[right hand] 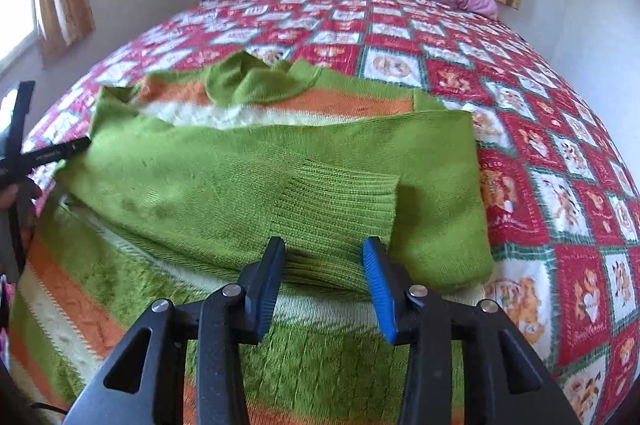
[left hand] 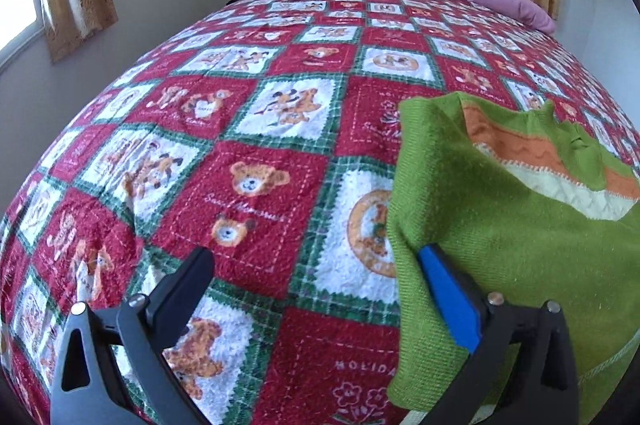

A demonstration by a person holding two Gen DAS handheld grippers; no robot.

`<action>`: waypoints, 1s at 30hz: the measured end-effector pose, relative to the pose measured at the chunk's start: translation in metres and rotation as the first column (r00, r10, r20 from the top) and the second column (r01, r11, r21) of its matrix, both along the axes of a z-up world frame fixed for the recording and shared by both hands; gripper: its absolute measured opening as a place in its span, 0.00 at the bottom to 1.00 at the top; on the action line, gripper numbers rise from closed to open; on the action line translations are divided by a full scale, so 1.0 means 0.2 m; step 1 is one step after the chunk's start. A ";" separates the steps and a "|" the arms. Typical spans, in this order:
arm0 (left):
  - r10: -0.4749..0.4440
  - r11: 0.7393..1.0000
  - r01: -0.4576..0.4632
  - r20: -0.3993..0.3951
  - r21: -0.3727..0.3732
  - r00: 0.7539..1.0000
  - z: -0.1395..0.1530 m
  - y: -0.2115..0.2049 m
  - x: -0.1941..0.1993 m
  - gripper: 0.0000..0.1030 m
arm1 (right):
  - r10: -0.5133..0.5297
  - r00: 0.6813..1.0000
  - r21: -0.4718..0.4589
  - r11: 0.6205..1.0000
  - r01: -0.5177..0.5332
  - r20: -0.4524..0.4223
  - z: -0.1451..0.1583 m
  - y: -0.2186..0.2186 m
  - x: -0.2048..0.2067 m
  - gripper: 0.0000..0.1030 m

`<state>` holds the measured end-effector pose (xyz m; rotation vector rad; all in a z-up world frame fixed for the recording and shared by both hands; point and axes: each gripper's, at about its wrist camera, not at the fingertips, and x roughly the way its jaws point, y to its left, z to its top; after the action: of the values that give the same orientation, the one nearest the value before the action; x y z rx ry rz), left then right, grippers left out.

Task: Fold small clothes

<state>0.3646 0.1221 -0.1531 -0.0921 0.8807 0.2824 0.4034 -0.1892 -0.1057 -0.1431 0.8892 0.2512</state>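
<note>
- Sweater (right hand: 248,185), green with orange and cream stripes, lies on the quilt (left hand: 256,193) of the bed, a sleeve folded across its body.
- Risk, as I judge it: the loose sleeve cuff could slide off the fold if dragged.
- Right gripper (right hand: 324,265) holds its fingers wide, the ribbed cuff between them, ungripped.
- Left gripper (left hand: 316,261) is spread wide too; its right finger (left hand: 448,289) sits at the sweater's left edge.

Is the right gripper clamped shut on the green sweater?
No: the right gripper stands open, its jaws apart over the green sweater's ribbed cuff.
</note>
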 end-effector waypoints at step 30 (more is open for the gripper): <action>-0.101 0.987 0.103 0.025 -0.122 0.995 0.03 0.00 -0.35 1.00 | -0.034 0.999 -0.012 0.999 0.034 -0.029 -0.06 -0.10 -0.11 0.63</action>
<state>0.2943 0.1221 -0.1463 -0.1634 0.8812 0.1310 0.3808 -0.2096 -0.1169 -0.1353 0.9214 0.2170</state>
